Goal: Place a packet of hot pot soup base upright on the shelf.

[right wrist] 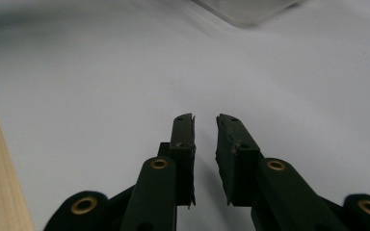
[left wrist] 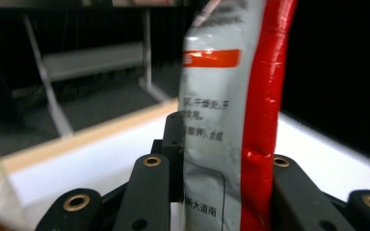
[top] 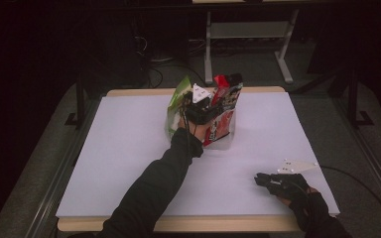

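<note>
The left gripper (top: 202, 110) is clamped on the red packet (left wrist: 231, 125), upright at the table's (top: 129, 148) far middle beside a green bag (top: 177, 99). The right gripper (top: 268, 181) rests near the front edge, jaws slightly apart, empty. This looks like the grasp stage; next comes a straight lift clear of the green bag.

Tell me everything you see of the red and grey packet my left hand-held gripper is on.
The red and grey packet is a glossy, flexible pouch: a grey printed back with an orange band and dark small text, and a red crinkled edge. It stands upright at the far middle of the white table, beside a green packet. The left hand-held gripper has its jaws shut on the packet's lower part.
</note>
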The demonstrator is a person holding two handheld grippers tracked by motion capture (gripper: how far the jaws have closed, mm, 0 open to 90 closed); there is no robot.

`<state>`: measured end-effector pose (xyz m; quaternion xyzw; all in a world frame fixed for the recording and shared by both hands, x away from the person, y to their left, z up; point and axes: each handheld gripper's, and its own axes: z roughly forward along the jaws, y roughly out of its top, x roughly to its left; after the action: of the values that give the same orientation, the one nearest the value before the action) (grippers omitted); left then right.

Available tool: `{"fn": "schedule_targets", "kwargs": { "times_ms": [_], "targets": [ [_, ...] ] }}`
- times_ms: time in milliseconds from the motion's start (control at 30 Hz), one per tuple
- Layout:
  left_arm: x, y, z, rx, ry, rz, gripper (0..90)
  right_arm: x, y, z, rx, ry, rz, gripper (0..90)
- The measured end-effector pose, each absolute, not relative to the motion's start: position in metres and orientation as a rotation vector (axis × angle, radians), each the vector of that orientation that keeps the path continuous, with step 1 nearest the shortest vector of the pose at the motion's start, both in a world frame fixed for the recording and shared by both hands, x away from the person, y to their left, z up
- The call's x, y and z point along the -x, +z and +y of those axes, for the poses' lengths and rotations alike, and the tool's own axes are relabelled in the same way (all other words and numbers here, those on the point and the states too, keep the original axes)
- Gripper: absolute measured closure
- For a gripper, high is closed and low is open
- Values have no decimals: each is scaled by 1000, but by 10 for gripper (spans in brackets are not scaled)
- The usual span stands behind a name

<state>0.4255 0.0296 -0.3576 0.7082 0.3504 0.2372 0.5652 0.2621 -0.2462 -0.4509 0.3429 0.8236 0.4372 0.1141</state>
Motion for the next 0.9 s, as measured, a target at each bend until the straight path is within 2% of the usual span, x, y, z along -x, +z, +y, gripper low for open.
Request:
{"fn": "schedule_targets", "kwargs": {
  "times_ms": [167, 300, 400, 533, 633, 667, 733, 800, 900],
  "targets": [
    [-428, -366, 37, -1487, 513, 792, 732, -260, -449, -246, -978, 1291, 2409, 764],
    [-424, -379, 37, -1429, 553, 724, 729, -260, -449, -245, -946, 1295, 2402, 769],
    [-421, -390, 43, -1395, 520, 714, 721, -258, -447, -243, -920, 1307, 2397, 768],
    [-415, -393, 46, -1426, 509, 695, 708, -257, -447, -242, -906, 1307, 2393, 769],
    [-413, -390, 48, -1526, 490, 639, 689, -256, -446, -243, -900, 1311, 2389, 768],
    [-412, -389, 47, -1589, 481, 625, 650, -256, -446, -243, -898, 1311, 2387, 768],
    [-409, -388, 47, -1689, 554, 593, 588, -256, -446, -244, -909, 1308, 2388, 764],
    [-407, -388, 51, -1744, 537, 582, 531, -256, -447, -245, -913, 1309, 2389, 764],
    [-404, -389, 57, -1788, 501, 584, 520, -256, -447, -244, -915, 1301, 2394, 760]
  ]
}}
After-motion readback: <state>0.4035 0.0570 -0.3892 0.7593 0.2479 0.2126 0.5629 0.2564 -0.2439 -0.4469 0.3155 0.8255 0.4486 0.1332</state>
